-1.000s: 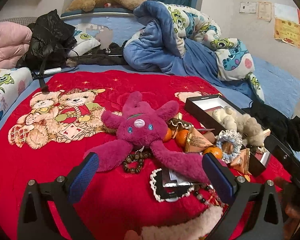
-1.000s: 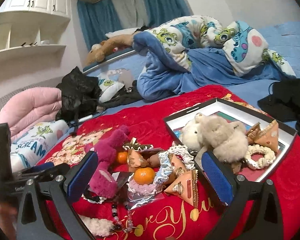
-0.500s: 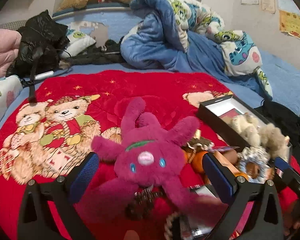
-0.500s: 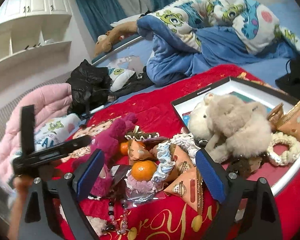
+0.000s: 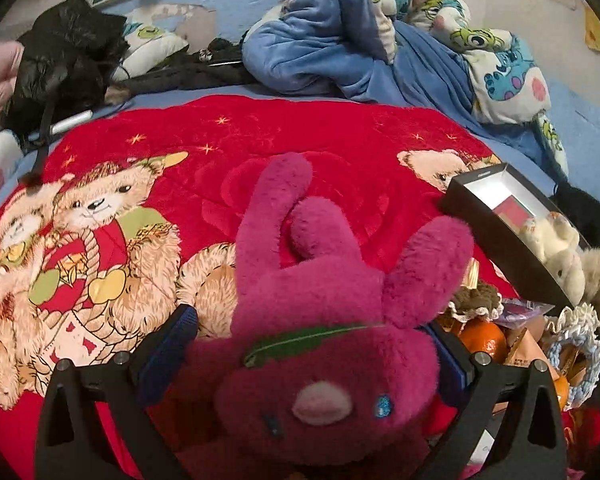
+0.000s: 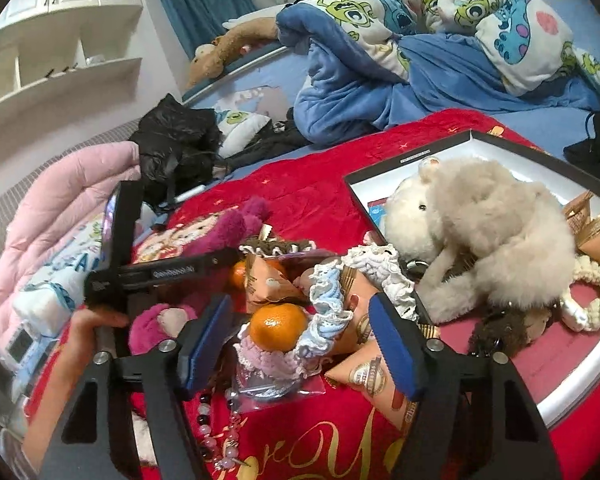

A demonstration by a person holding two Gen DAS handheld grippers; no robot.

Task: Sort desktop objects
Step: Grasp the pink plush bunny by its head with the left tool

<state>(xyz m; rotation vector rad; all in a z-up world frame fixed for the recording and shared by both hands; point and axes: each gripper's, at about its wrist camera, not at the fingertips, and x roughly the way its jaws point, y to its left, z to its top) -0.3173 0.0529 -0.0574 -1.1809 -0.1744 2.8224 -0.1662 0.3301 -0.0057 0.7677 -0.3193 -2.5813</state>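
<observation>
Red quilt (image 5: 228, 132) with a teddy-bear print covers the bed where you are working, and your left gripper (image 5: 312, 356) has its blue pads set wide on either side of the magenta plush toy (image 5: 320, 320); whether the pads touch its fur cannot be told, since the toy's head fills the gap and hides the right pad. Your right gripper (image 6: 300, 344) hangs over the pile with its jaws wide apart and nothing held, the tangerine (image 6: 278, 326) sitting between its fingers (image 6: 392, 344) on a pink-and-blue crocheted frill (image 6: 324, 312). Just right of the fruit lie triangular snack packets (image 6: 360, 372), and a bead string (image 6: 216, 432) trails toward the camera. To the left in the right wrist view, your left hand (image 6: 88, 332) grips the other tool's handle beside the magenta toy. Farther right, the black-rimmed box (image 6: 424, 152) holds a cream fluffy plush (image 6: 488, 224) and a cream crocheted ring (image 6: 592, 280). Beyond the quilt sit a black bag (image 6: 176, 148), a pink duvet (image 6: 56, 200) and a heaped blue monster-print blanket (image 6: 400, 40)
</observation>
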